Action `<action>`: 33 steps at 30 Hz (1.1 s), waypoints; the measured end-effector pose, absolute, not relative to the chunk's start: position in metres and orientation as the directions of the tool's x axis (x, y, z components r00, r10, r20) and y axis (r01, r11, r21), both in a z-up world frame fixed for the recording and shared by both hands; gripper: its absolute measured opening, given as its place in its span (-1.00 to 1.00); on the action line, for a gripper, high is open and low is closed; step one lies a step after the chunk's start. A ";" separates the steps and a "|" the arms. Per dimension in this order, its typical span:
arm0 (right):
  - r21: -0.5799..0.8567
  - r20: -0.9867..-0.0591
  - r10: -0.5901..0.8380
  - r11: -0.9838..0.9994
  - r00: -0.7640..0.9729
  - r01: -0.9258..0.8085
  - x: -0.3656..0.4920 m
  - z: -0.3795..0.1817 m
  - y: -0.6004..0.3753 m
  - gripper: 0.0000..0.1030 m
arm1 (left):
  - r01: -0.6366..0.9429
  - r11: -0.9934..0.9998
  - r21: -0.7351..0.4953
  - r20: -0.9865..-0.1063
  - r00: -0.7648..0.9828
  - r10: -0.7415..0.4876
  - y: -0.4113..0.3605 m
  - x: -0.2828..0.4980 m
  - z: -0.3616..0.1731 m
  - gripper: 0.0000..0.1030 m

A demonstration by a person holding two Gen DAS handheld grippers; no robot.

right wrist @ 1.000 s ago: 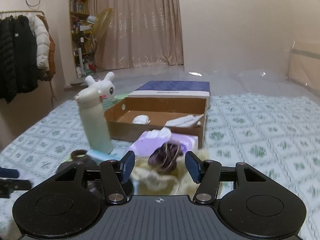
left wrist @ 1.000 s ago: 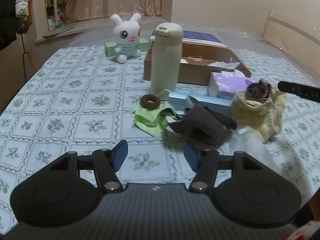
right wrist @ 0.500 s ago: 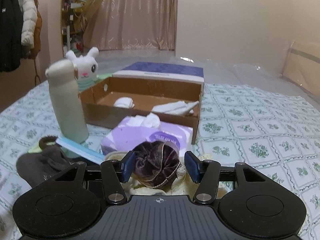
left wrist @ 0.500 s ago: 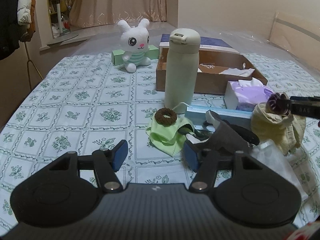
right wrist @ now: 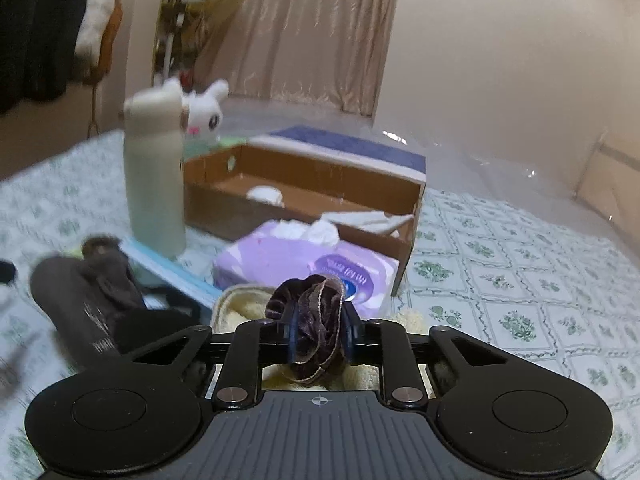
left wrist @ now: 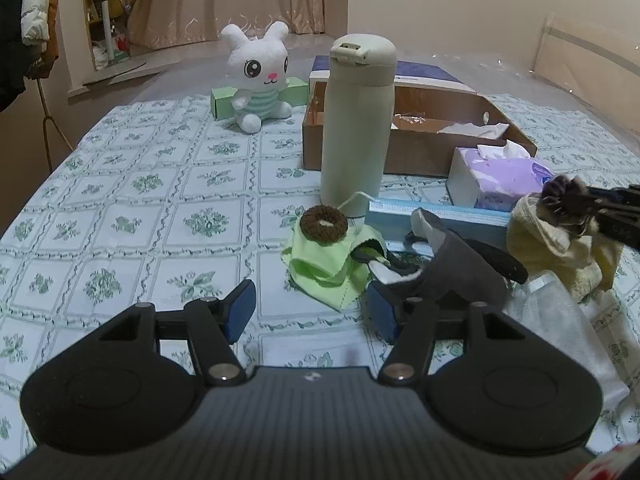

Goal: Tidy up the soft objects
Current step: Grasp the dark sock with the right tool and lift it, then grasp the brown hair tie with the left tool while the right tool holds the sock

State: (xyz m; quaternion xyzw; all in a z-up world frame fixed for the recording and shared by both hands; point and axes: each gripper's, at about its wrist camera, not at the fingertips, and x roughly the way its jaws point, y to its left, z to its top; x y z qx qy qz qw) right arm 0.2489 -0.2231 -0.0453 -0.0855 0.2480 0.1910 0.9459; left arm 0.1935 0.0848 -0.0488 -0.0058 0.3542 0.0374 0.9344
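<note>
The floral tablecloth (left wrist: pixel 132 216) carried a loose heap. Your right gripper (right wrist: pixel 319 338) had pinched tight on the scrunchie (right wrist: pixel 310 332), just above the yellow cloth (right wrist: pixel 244 304); you needed to lift straight up so that cloth stayed behind, then clear the tissue pack (right wrist: pixel 296 260) ahead and reach the box (right wrist: pixel 320 192) beyond. Your left gripper (left wrist: pixel 310 312) sat wide apart and empty, with the green cloth (left wrist: pixel 324 260) ahead. The right view was blurred, so the box's contents were unclear.
</note>
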 end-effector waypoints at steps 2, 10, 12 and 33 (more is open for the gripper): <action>0.006 -0.479 0.357 0.915 0.802 -0.404 0.248 -0.036 -0.233 -0.60 | -0.061 0.998 0.025 -0.654 0.754 0.063 0.086 0.198 -0.048 0.14; 0.295 -0.374 0.459 0.883 0.806 -0.365 0.256 0.003 -0.271 -0.60 | 0.011 0.997 0.074 -0.600 0.799 0.036 0.087 0.221 -0.042 0.04; 0.381 -0.352 0.484 0.856 0.801 -0.350 0.261 0.009 -0.283 -0.60 | 0.023 0.996 0.090 -0.598 0.800 0.036 0.086 0.229 -0.043 0.04; 0.408 -0.454 0.410 0.885 0.791 -0.225 0.254 0.043 -0.332 -0.57 | 0.030 0.998 0.056 -0.625 0.780 0.012 0.095 0.234 -0.053 0.04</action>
